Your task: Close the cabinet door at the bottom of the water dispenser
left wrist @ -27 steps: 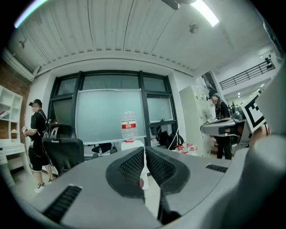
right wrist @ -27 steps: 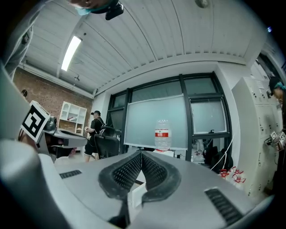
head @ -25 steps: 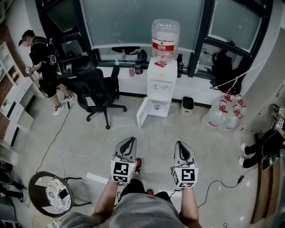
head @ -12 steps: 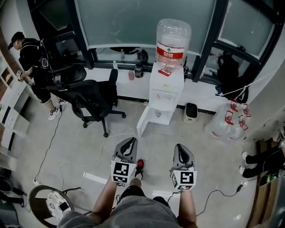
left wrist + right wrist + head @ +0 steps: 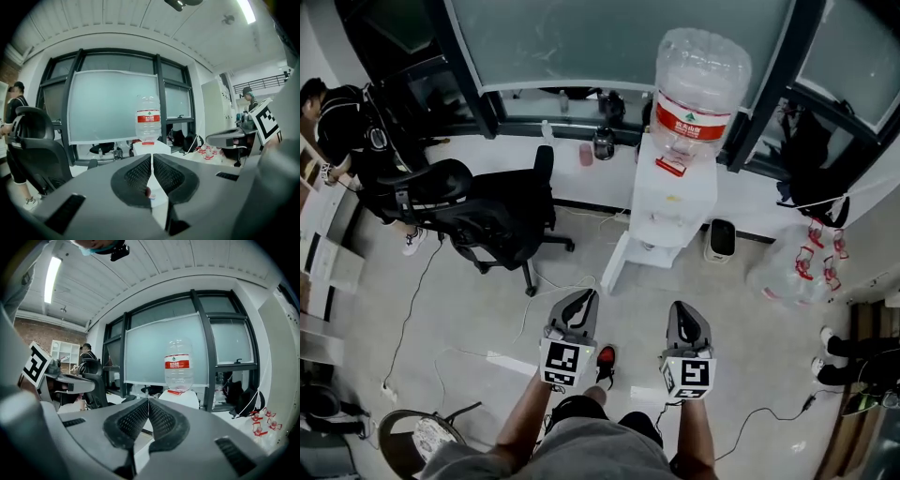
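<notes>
The white water dispenser [image 5: 673,202] stands against the window wall with a big clear bottle [image 5: 701,84] on top. Its bottom cabinet door [image 5: 615,263] hangs open toward the left. Both grippers are held side by side over the floor, well short of the dispenser and pointing at it. My left gripper [image 5: 585,300] is shut with nothing in it, its pads [image 5: 143,171] meeting in front of the dispenser [image 5: 151,147]. My right gripper [image 5: 685,309] is also shut and empty; past its pads [image 5: 159,416] I see the bottle [image 5: 178,365].
A black office chair [image 5: 492,220] stands left of the dispenser. A person [image 5: 337,122] is at the far left. Empty water bottles [image 5: 802,272] and a small white bin [image 5: 722,240] sit to the right. Cables [image 5: 534,291] trail over the floor. A round stool [image 5: 422,436] is at bottom left.
Both grippers and the head have moved forward toward the dispenser, which now looks larger and nearer. The jaws stayed shut and the cabinet door is still open.
</notes>
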Demonstrator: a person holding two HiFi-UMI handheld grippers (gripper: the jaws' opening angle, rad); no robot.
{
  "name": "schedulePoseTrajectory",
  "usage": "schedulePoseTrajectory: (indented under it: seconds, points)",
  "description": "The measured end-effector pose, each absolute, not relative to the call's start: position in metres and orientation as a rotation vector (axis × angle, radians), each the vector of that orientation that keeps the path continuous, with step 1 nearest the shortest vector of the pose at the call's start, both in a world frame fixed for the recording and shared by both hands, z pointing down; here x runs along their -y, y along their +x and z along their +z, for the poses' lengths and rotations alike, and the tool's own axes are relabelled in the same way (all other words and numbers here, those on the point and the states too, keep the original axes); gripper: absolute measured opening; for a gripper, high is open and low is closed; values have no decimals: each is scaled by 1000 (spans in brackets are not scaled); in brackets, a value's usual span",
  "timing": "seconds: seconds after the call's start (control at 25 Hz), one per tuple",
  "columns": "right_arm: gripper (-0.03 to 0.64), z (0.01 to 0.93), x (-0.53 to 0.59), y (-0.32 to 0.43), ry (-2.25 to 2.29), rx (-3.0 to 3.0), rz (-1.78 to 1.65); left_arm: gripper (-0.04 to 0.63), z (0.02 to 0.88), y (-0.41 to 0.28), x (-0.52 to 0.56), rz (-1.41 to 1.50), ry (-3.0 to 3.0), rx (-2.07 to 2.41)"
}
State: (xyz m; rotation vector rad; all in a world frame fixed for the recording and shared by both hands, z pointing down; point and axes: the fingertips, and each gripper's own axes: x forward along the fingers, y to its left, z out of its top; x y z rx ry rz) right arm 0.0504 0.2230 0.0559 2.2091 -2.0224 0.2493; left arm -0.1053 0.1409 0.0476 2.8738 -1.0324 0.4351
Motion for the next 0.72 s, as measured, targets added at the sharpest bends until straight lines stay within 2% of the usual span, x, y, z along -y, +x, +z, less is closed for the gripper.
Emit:
schedulePoseTrajectory:
  seconds: [0.36,0.72]
  points:
    - [18,107,-132,57,2153,2004,363,35,101,-106,-54,498,2796,1042]
    - [18,200,-72,53,2040,2021,469,35,187,-107,-15,560,2688,1063]
